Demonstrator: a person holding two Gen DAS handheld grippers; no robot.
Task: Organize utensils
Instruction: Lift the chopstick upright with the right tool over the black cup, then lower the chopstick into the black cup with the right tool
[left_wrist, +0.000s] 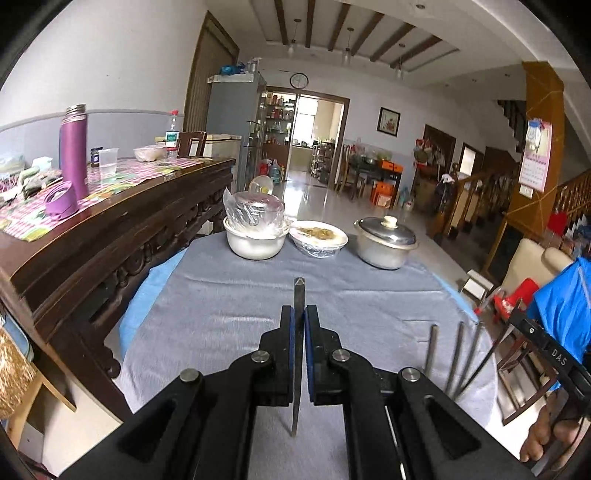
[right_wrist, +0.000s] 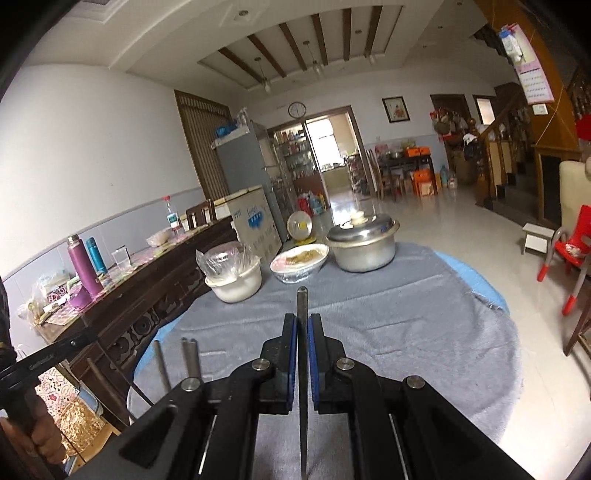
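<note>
Daylight flooded in from the far doorway (left_wrist: 314, 122), leaving a white glare streak on the tiled floor (left_wrist: 314, 199). The room was evenly bright and shadows were soft. Both fisheye views bent walls and ceiling beams (right_wrist: 295, 44) strongly, with black vignetted corners; near edges were slightly smeared.

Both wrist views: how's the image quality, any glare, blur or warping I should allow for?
Left wrist view: strong fisheye bending, dark corners, sharp chopstick in the left gripper. Right wrist view: same warping, window glare on the floor, right gripper crisp.
</note>
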